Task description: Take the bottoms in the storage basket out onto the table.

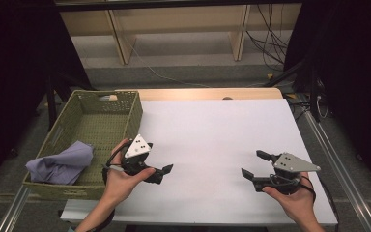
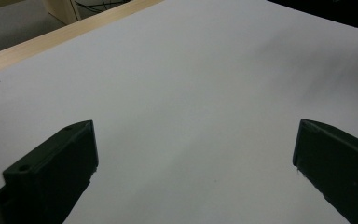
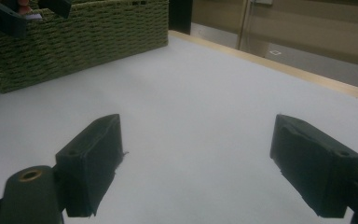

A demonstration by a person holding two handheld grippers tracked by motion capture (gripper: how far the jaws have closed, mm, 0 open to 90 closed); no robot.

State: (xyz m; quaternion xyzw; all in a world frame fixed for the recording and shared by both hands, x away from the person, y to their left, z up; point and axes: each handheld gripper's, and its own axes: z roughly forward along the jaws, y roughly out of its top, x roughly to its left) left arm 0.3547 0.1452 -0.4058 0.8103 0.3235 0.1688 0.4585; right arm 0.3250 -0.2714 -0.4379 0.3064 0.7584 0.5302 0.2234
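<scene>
My left gripper [image 1: 160,159] is held low over the white table [image 1: 212,130], just right of the green woven basket [image 1: 134,107], and its jaws point right. In the left gripper view my left gripper [image 2: 193,140] stands open with bare table between the jaws. Near the front right of the table my right gripper [image 1: 254,164] points left, also open. The right gripper view shows my right gripper [image 3: 196,154] with nothing between its jaws, and the basket [image 3: 88,32] farther off. A purple cloth [image 1: 60,163] lies draped over the basket's front left corner.
A wooden strip [image 1: 207,93] borders the table's far edge. Metal rails [image 1: 338,159] run along the right side, with cables and wooden legs on the floor behind. The other gripper [image 3: 9,14] shows at the top left of the right gripper view.
</scene>
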